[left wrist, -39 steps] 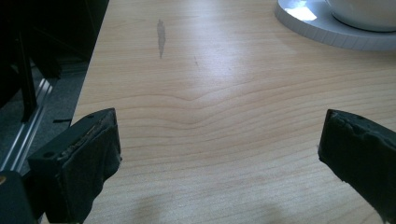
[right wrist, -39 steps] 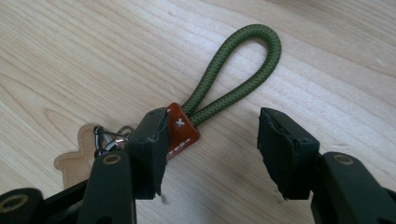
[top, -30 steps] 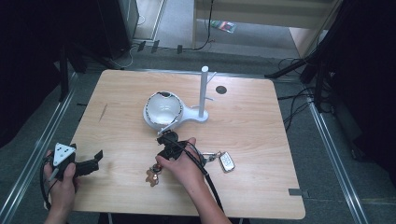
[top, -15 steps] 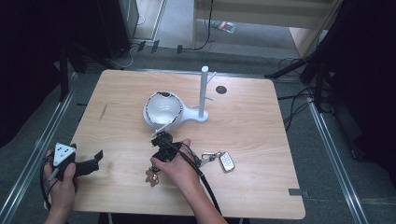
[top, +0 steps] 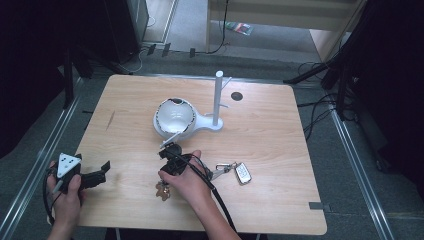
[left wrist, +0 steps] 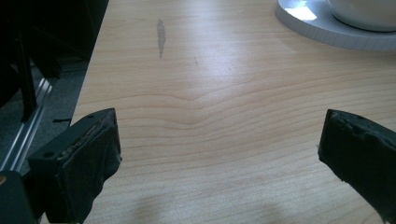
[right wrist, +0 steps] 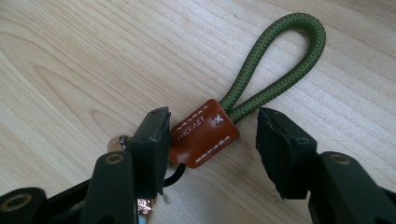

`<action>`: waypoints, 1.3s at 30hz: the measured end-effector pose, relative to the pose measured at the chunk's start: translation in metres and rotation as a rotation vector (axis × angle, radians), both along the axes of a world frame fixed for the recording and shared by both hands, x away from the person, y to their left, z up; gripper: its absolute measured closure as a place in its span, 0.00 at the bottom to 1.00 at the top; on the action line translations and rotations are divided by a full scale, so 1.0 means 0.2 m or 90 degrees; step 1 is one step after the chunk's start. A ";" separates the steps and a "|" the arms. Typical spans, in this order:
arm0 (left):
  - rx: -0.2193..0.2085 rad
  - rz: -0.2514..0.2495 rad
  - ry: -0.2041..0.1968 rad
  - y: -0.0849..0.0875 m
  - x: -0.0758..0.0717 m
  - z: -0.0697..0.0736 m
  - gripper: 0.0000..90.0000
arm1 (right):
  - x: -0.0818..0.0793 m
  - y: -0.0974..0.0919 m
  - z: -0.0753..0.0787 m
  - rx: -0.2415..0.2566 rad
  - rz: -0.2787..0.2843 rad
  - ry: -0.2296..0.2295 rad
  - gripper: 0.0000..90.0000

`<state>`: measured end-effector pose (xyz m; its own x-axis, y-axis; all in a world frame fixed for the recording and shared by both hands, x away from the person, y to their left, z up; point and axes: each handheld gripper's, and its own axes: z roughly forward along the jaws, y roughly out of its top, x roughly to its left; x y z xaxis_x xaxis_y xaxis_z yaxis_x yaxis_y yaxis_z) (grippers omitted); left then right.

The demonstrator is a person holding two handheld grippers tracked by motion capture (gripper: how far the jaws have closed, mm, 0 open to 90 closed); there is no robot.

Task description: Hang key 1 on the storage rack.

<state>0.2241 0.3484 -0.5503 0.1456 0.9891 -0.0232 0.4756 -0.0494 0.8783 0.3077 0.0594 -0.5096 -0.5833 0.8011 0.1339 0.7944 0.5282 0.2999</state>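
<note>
A keychain lies on the wooden table: a green rope loop (right wrist: 280, 60) joined to a brown leather tab (right wrist: 201, 135) with white stitching. My right gripper (right wrist: 214, 128) is open and straddles the tab. Its left jaw is at the tab's edge and its right jaw stands clear of it. From above, the same keychain (top: 162, 191) pokes out beside the right hand, which tilts the right gripper (top: 166, 183) down onto it. At the table's near left corner, my left gripper (top: 102, 170) is held low with its jaws wide apart and nothing between them; the left gripper (left wrist: 219, 154) faces bare wood.
A white bowl (top: 175, 117) sits on a white stand base (left wrist: 327, 32) with an upright pegged post (top: 218, 97) at the table's middle. A car key fob (top: 243, 173) with a metal ring lies right of my right hand. Dark floor and rails surround the table.
The right hand and its gripper have edged slightly left over the keychain. The left hand has stayed put.
</note>
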 end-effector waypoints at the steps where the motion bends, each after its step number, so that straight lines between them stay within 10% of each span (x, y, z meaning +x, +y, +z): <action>1: -0.001 0.000 0.000 0.00 0.00 0.00 0.00 | 0.00 0.00 0.00 0.002 0.001 0.002 0.51; 26: -0.001 0.001 0.002 0.00 0.00 0.00 0.00 | 0.02 0.01 -0.01 0.011 -0.028 0.019 0.56; 39: 0.001 0.000 0.002 0.00 0.00 0.00 0.00 | -0.03 0.10 -0.02 -0.058 0.030 -0.049 0.69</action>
<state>0.2244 0.3481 -0.5504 0.1454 0.9891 -0.0227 0.4788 -0.0503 0.8765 0.3016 0.0784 -0.5134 -0.6267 0.7791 0.0159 0.7444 0.5926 0.3078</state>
